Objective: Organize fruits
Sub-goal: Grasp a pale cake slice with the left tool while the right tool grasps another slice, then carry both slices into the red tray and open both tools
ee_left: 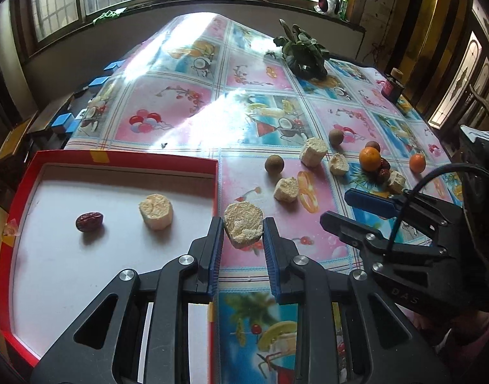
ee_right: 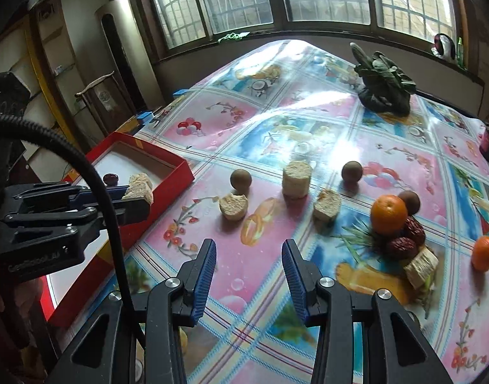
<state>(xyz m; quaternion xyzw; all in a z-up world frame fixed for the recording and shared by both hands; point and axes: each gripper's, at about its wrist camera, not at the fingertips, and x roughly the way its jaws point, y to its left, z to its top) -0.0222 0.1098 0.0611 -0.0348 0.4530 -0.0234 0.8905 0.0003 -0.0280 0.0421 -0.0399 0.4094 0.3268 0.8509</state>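
Though claw-clear, leafy greens [ee_right: 385,86] (far back)

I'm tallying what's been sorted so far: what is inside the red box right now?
Inside the red box, a dried red date and one pale cut chunk lie apart on the white floor. The left gripper and its arms cover the near corner.

A: Left gripper [ee_left: 243,231]?
B: Tilted steeply down, blue-padded fingers [ee_left: 215,249] clamped on either side of a pale fruit chunk [ee_left: 243,226], pads pressing it. From the right wrist view it sits at the left, seen side-on, same chunk at its tip.
A: Right gripper [ee_right: 249,267]?
B: Also angled down. Fingers [ee_right: 205,273] stand apart, nothing between them. In the left view it shows at the right edge, cable looping over it.
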